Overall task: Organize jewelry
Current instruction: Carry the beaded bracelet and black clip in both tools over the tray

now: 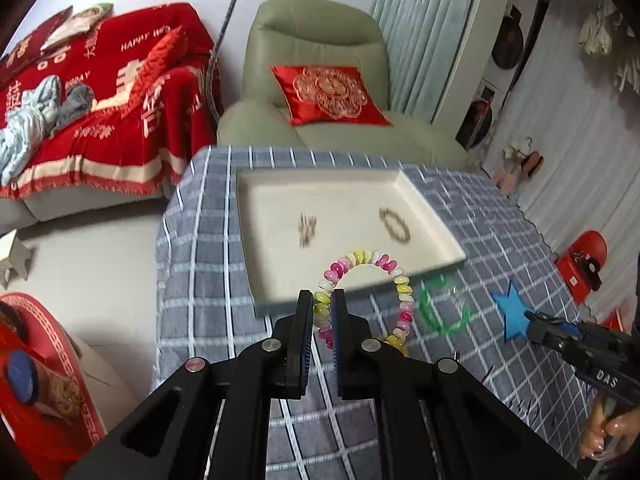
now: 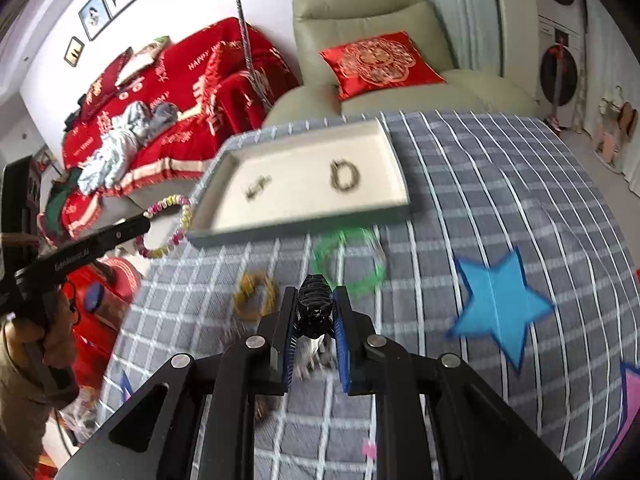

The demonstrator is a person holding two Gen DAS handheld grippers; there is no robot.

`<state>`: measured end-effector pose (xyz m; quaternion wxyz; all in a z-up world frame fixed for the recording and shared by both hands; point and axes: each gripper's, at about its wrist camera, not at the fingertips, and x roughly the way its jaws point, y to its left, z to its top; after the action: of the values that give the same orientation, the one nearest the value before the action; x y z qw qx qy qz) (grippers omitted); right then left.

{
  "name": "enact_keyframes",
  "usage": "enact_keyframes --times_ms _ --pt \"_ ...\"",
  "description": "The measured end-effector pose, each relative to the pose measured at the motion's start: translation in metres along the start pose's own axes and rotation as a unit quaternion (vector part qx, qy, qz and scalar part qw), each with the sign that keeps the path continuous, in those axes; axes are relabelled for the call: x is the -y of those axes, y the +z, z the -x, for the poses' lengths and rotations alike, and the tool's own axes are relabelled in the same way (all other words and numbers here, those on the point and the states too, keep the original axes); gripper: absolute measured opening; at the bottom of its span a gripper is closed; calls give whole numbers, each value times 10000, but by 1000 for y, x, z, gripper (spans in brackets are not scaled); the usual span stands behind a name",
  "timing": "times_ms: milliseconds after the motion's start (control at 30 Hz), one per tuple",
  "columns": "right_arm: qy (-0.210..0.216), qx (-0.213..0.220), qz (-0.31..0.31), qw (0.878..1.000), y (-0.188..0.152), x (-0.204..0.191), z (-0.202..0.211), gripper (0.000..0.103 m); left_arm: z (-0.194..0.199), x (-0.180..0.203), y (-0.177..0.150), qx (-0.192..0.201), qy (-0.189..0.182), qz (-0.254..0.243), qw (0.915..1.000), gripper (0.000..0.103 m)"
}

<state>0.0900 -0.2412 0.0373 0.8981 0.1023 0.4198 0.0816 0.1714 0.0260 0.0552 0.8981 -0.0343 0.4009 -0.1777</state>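
Note:
My left gripper (image 1: 322, 300) is shut on a bead bracelet (image 1: 366, 258) of pink, yellow and white beads, which hangs in the air in front of the cream tray (image 1: 432, 208). In the right wrist view the same bracelet (image 2: 168, 224) hangs from the left gripper (image 2: 144, 224) left of the tray (image 2: 396, 160). My right gripper (image 2: 316, 300) is shut on a black beaded bracelet (image 2: 316, 304) above the checked cloth. In the tray lie a dark ring-shaped bracelet (image 2: 344, 176) and a small dark piece (image 2: 256, 190). A green bracelet (image 2: 348, 260) and a yellow bracelet (image 2: 254, 294) lie on the cloth.
A blue paper star (image 2: 500, 304) lies on the grey checked tablecloth (image 2: 500, 184) to the right; a pink shape (image 2: 630, 400) shows at the right edge. Behind the table stand a green armchair (image 1: 316, 40) with a red cushion (image 1: 328, 94) and a red-covered sofa (image 1: 108, 100).

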Motion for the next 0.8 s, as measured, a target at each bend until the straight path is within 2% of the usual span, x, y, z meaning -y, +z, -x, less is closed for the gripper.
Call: enact_keyframes --times_ms 200,467,600,800 --pt "303 -50 -153 9994 61 1 -21 19 -1 -2 45 200 146 154 9996 25" --pt "118 -130 -6 9998 132 -1 -70 19 -38 -9 109 309 349 450 9979 25" --pt "13 -205 -94 9997 150 7 -106 19 -80 -6 106 138 483 410 9979 25" --pt "-237 -468 -44 9986 146 18 -158 19 -141 -3 77 -257 758 166 9967 25"
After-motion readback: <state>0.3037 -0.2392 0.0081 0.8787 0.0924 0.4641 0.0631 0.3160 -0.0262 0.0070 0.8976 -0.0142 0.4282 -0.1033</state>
